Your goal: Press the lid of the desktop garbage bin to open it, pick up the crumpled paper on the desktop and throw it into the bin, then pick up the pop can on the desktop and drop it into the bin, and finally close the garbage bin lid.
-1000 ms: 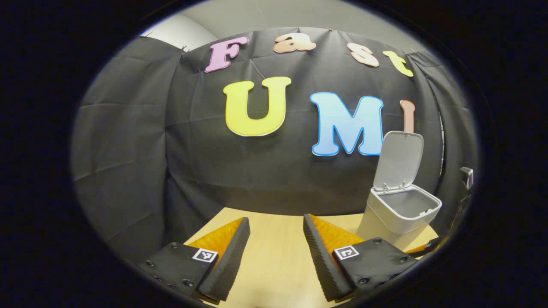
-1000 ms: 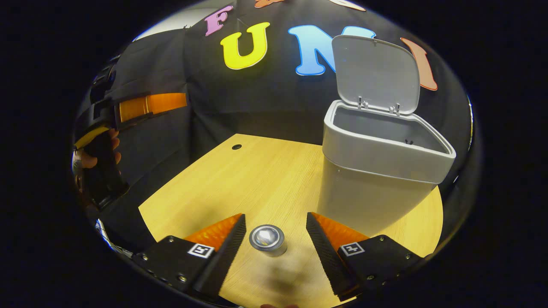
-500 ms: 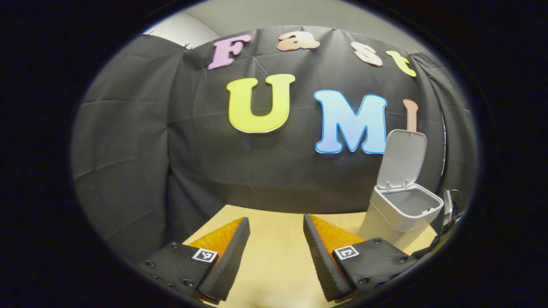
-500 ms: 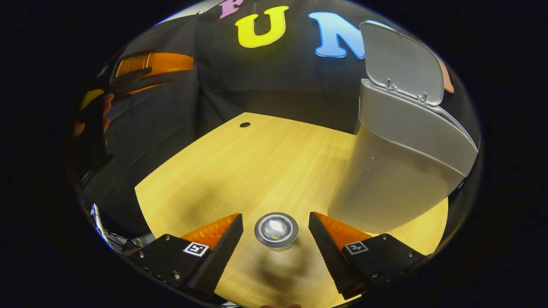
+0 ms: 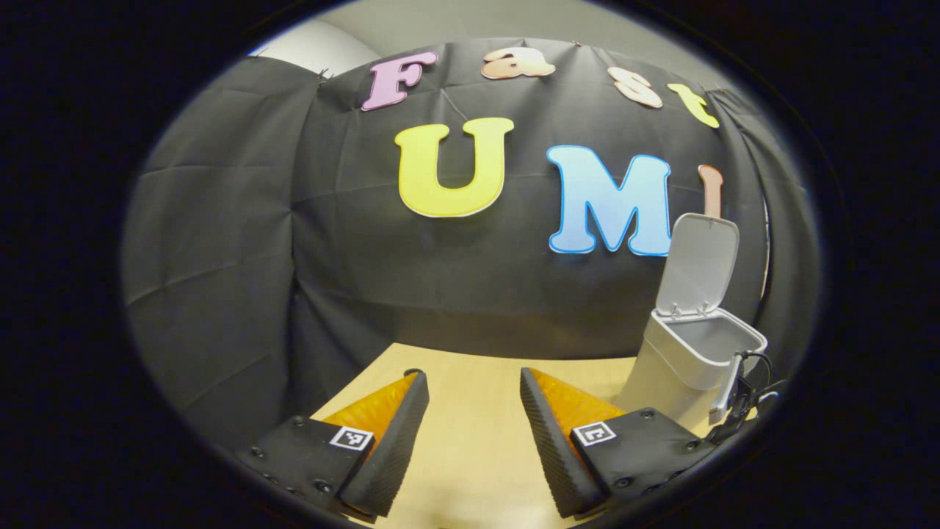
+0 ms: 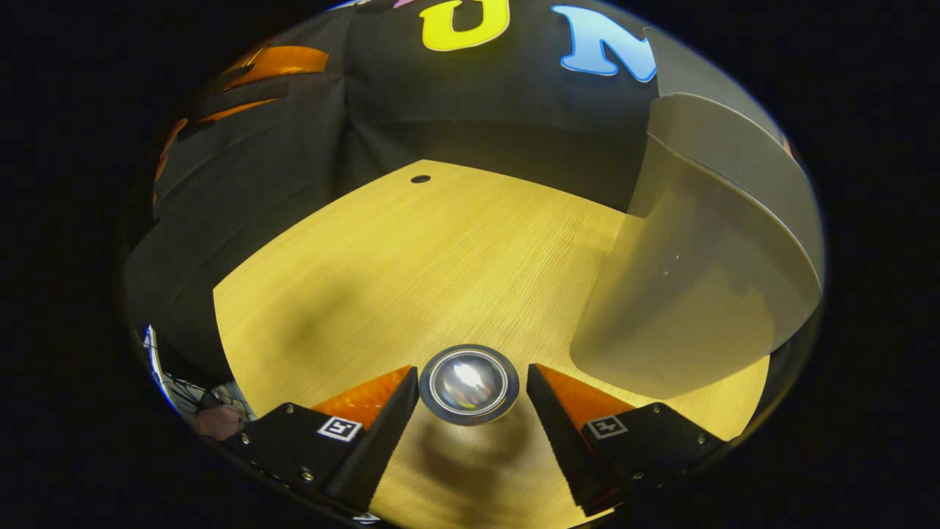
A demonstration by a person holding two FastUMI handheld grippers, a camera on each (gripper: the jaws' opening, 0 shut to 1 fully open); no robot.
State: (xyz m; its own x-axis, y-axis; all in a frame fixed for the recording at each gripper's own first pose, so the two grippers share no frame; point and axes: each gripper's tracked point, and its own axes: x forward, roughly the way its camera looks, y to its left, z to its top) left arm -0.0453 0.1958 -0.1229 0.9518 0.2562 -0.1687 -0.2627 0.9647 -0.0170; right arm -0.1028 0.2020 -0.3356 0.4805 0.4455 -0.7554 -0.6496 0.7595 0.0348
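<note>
A pale wooden desktop sits inside black cloth walls. The pop can step looks to be in hand: no crumpled paper lies on the wood, and the right gripper is spread wide, its fingers flanking the upright silver pop can without touching it. Next, I'd guess, it must close squarely on the can's sides, then lift it clear of the rim. The grey plastic garbage bin stands just to the can's right, its flip lid upright and open. The bin's tall wall is the obstacle on the way over. The left gripper hangs open and empty over the desktop's far side, well apart from the can.
</note>
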